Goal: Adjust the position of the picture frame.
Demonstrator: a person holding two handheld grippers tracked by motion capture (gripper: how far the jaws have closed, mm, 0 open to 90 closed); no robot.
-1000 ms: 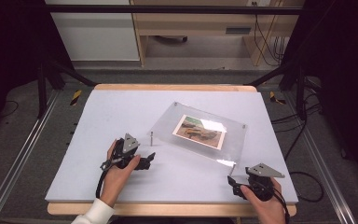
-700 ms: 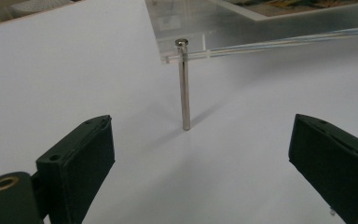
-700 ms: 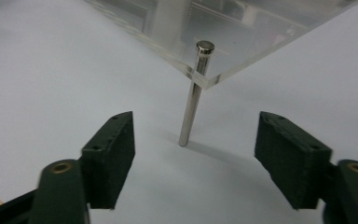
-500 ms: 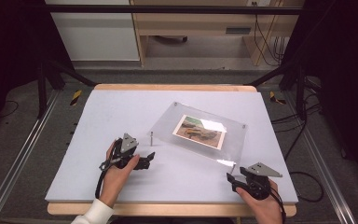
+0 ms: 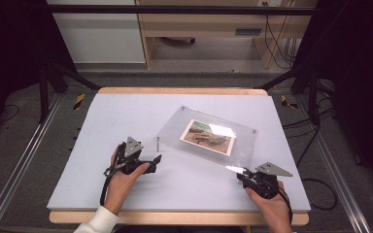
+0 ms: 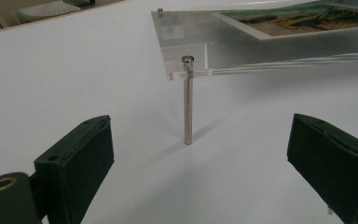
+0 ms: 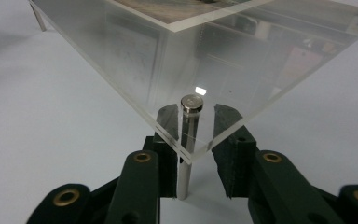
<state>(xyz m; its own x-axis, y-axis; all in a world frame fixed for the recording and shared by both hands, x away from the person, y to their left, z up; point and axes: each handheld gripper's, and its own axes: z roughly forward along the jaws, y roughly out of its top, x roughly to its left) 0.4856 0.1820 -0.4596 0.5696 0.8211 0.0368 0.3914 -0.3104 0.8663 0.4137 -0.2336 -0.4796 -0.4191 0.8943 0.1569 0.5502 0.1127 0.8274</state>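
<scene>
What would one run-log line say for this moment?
scene: clear frame on metal legs, table | left gripper: open, facing a leg | right gripper: jaws just closing around corner leg, small gaps remain

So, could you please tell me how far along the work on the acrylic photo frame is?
Done: the acrylic frame stands on its metal legs, photo inside. In hand: the right claw has just been closing around the near corner leg; its pads flank the leg with small gaps, not yet pressing. Left: the left claw waits open, short of the other leg, which is untouched.
</scene>
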